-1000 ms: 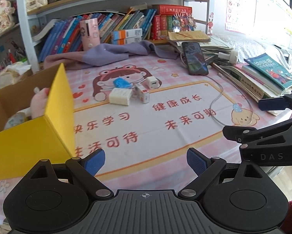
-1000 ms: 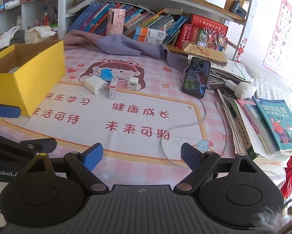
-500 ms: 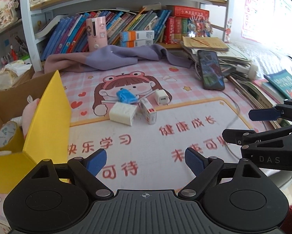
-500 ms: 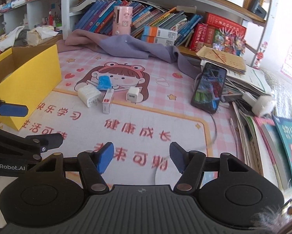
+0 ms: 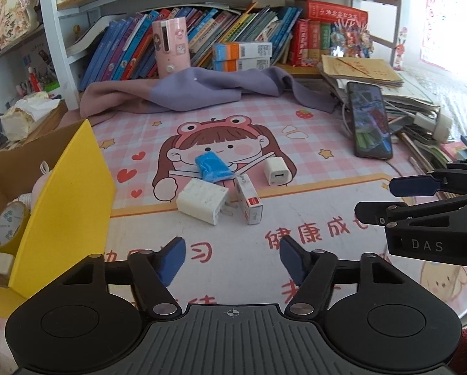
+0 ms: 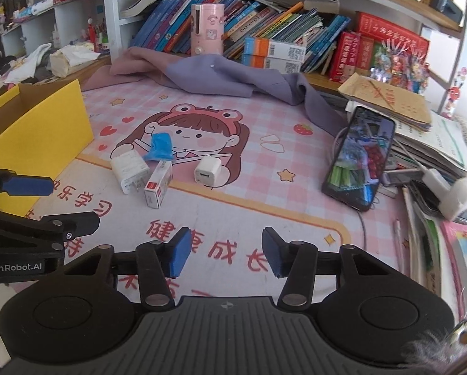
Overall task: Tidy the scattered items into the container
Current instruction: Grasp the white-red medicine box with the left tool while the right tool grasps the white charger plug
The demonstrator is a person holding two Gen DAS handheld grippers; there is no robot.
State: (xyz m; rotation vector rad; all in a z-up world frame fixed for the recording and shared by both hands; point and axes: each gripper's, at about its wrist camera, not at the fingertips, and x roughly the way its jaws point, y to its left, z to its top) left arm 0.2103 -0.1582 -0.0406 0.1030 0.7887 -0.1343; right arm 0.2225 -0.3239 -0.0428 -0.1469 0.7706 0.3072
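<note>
The yellow box point(image 5: 61, 193) is standing at the desk's left edge, already holding some items. Both grippers are approaching the scattered cluster mid-desk: left gripper point(image 5: 231, 257) and right gripper point(image 6: 224, 251), jaws narrowing, nothing between them. Next move: closing on the white charger point(image 5: 202, 200), lying beside the small carton point(image 5: 249, 199), blue packet point(image 5: 214, 167) and white cube adapter point(image 5: 276, 171).

Box point(image 5: 67, 193) yellow; mat point(image 5: 311, 143) pink check, cartoon girl; packet point(image 5: 213, 167) blue; chargers point(image 5: 202, 204) white, larger one possibly marbled; cloth point(image 5: 208, 89) lilac.

Yellow box point(image 5: 61, 193) contents partly hidden
</note>
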